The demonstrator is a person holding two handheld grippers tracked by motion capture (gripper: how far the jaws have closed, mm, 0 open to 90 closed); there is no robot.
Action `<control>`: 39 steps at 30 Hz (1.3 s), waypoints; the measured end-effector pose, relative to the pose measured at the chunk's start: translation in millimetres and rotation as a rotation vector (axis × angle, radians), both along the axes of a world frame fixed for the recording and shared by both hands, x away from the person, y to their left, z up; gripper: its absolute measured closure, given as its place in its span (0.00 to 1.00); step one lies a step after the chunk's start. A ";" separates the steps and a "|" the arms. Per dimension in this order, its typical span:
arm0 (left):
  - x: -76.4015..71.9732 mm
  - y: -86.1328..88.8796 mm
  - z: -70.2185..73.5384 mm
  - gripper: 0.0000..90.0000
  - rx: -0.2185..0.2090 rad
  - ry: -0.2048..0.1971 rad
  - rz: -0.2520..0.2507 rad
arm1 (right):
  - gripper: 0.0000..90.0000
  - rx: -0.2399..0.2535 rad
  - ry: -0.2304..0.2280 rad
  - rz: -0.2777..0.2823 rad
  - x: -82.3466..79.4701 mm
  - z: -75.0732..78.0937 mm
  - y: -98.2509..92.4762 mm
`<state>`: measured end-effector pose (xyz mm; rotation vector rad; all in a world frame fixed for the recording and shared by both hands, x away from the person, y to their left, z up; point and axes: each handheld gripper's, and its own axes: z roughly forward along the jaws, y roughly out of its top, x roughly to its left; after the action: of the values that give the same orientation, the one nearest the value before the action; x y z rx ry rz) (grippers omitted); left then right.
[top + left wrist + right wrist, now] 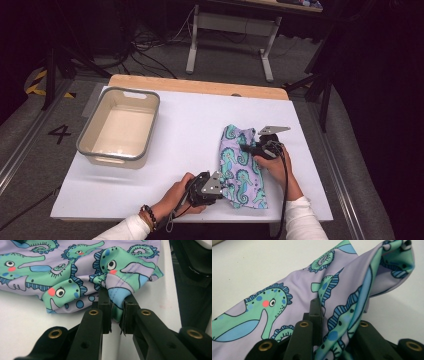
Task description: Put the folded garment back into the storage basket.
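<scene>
A lilac cloth printed with green seahorses (241, 167) lies rumpled on the white table top (190, 125), right of centre. My left gripper (222, 189) comes in at the cloth's near left edge. In the left gripper view that gripper (117, 312) is shut on a bunched hem of the cloth (75, 272). My right gripper (248, 149) sits at the cloth's far right side. In the right gripper view a raised fold of the cloth (352, 290) runs down between the jaws of that gripper (337, 321), which are closed on it; the right pad is hidden under fabric.
A grey-rimmed beige bin (112, 161) stands empty at the table's far left. A wooden strip (200, 86) runs along the table's far edge. Beyond it are desk legs and cables on the floor.
</scene>
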<state>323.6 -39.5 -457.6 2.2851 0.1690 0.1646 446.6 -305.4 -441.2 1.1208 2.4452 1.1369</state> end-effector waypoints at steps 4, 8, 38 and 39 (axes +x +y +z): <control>1.0 5.0 4.2 0.91 -0.004 -0.012 0.005 | 0.86 0.015 -0.028 -0.006 -2.7 4.8 0.5; 1.5 8.7 6.7 0.91 0.010 -0.035 -0.002 | 0.86 0.024 -0.051 -0.005 -5.4 10.5 2.5; 24.4 78.4 47.0 0.91 0.009 -0.143 0.102 | 0.87 0.066 -0.199 -0.005 17.8 60.6 64.3; 24.7 80.9 48.2 0.91 0.008 -0.147 0.106 | 0.87 0.071 -0.196 -0.006 19.1 62.7 67.3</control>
<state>348.3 41.5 -409.4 2.2625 0.2129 0.3874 465.7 -238.1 -378.5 0.9832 2.2677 1.2767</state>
